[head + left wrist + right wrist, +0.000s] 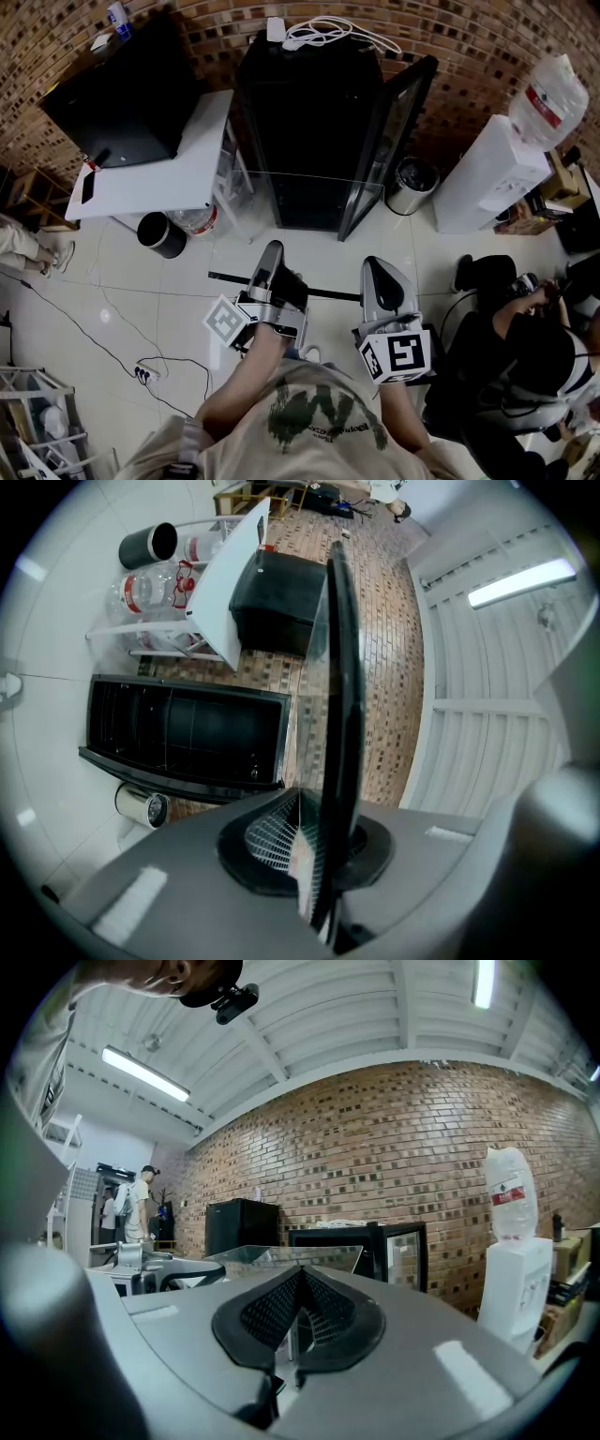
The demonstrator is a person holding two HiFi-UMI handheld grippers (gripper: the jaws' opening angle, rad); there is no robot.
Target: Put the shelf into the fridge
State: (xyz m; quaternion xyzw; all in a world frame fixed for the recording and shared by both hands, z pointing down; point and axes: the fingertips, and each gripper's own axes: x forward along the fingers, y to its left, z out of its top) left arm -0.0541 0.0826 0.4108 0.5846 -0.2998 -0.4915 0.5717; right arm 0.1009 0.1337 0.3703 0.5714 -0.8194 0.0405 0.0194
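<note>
A clear glass shelf (pixel 298 225) with a black front strip hangs level in front of the black fridge (pixel 309 122), whose door (pixel 389 131) stands open to the right. My left gripper (pixel 267 261) is shut on the strip's left part and my right gripper (pixel 377 272) on its right part. In the left gripper view the shelf (pixel 342 714) runs edge-on out of the left gripper (pixel 314 850), with the fridge's open cavity (pixel 187 733) beyond. Seen from the right gripper (pixel 298 1321), the glass shelf (pixel 291 1258) stretches toward the fridge (pixel 347 1241).
A white table (pixel 155 169) with a black box stands left of the fridge, a black cylinder (pixel 161 234) and water bottles below it. A steel bin (pixel 410 183) sits by the door. A water dispenser (pixel 487 178) and a seated person (pixel 516 347) are at right. Cables cross the floor at left.
</note>
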